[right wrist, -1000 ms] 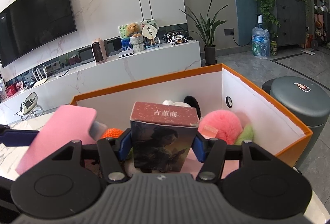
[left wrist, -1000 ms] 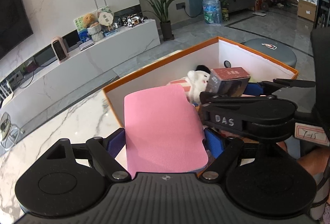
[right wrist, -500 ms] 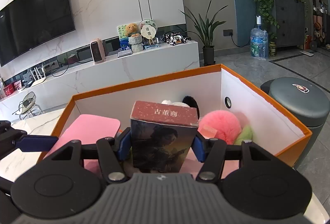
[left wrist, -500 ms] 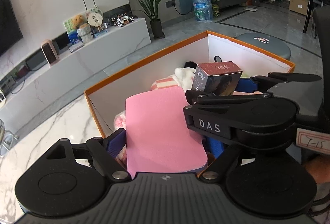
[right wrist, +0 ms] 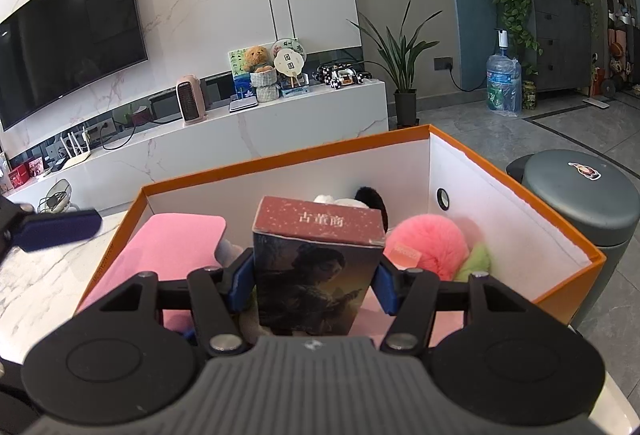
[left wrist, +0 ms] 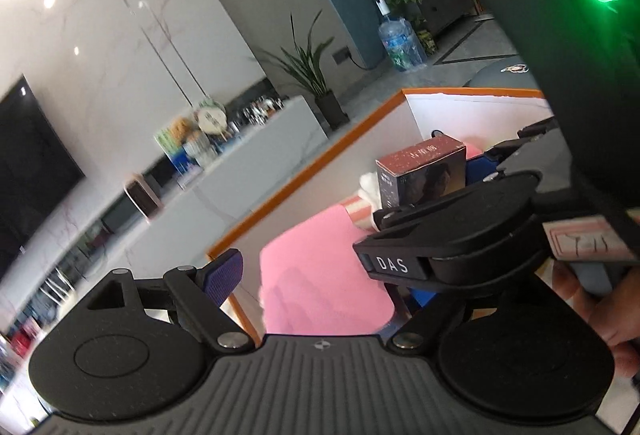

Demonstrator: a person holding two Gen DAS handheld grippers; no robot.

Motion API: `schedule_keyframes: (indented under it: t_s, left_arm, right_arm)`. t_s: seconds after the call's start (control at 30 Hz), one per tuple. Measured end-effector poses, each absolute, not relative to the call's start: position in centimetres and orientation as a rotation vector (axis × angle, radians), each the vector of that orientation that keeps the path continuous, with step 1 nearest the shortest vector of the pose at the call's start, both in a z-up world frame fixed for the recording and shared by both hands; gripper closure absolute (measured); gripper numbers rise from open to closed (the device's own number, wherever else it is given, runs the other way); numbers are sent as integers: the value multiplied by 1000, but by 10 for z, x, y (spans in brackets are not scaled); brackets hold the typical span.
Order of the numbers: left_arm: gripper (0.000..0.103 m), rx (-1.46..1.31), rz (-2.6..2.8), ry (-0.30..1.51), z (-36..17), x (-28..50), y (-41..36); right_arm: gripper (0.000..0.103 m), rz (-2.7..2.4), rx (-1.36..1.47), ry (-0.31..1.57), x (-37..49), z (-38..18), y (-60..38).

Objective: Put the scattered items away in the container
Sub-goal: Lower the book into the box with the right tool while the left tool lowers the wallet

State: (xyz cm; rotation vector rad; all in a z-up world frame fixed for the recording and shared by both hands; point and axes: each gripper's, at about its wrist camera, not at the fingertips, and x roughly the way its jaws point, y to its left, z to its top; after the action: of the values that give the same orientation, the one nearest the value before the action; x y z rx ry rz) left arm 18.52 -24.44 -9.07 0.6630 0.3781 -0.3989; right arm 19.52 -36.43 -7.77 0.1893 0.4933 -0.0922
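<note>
Holding, right tool [right wrist: 314, 285]: pads clamped on the upright dark printed cardboard box [right wrist: 316, 267], poised over the orange-rimmed white cardboard container [right wrist: 516, 223], apparently for lowering in.
Left tool [left wrist: 316, 275]: fingers spread wide, gripping nothing.
Flat pink foam pad [right wrist: 168, 255]: leaned inside the container's left wall.
Desk [right wrist: 36, 275]: white marble.

Matt pink pad [right wrist: 168, 255], cardboard container [right wrist: 516, 211], fluffy pompom [right wrist: 430, 245], glossy marble tabletop [right wrist: 44, 275]
</note>
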Motion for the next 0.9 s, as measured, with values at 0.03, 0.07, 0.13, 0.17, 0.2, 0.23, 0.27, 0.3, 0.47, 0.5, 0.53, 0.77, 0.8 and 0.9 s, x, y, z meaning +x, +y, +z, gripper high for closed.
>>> schedule_keyframes:
  t_s: [0.03,0.07,0.13,0.17,0.2,0.23,0.27,0.3,0.47,0.5,0.53,0.77,0.8,0.9]
  left_arm:
    - [3,671,-394,369,-92,184,-245]
    - [3,665,-392,368,-92,183,-245]
    - [3,635,-395,375,-90,183,-243]
    - [3,606,-408,384,-88,182,-240]
    - [3,576,-421,393,-85,182,-237]
    - [3,545,-438,403,-82,182,-233]
    - [3,509,-465,416,-78,181,-227]
    - [3,481,-480,425,-74,181,-223]
    - [7,445,-420,449,-68,184,-212]
    - [7,433,-407,456,-67,185,-209]
    - [9,416,-400,460,-66,186,-206]
    - [14,367,-314,448,-56,194,-187]
    - [14,362,-310,456,-56,195,-186]
    - [14,361,-303,473,-58,203,-185]
  right_arm:
    - [41,-92,190,493,195,-78,-365]
    - [41,-91,191,493,195,-77,-365]
    - [42,-90,194,492,196,-77,-366]
    - [42,-89,197,491,195,-77,-366]
    - [42,-88,201,489,195,-77,-367]
    - [42,-86,207,487,195,-77,-367]
    - [42,-85,214,483,195,-76,-368]
    - [42,-85,220,480,195,-76,-369]
    - [42,-83,249,463,193,-75,-372]
    - [42,-82,247,463,193,-75,-371]
    - [42,-82,246,463,193,-75,-371]
    - [42,-55,253,464,192,-75,-370]
    - [42,-47,252,466,191,-75,-369]
    - [42,-39,237,474,192,-75,-367]
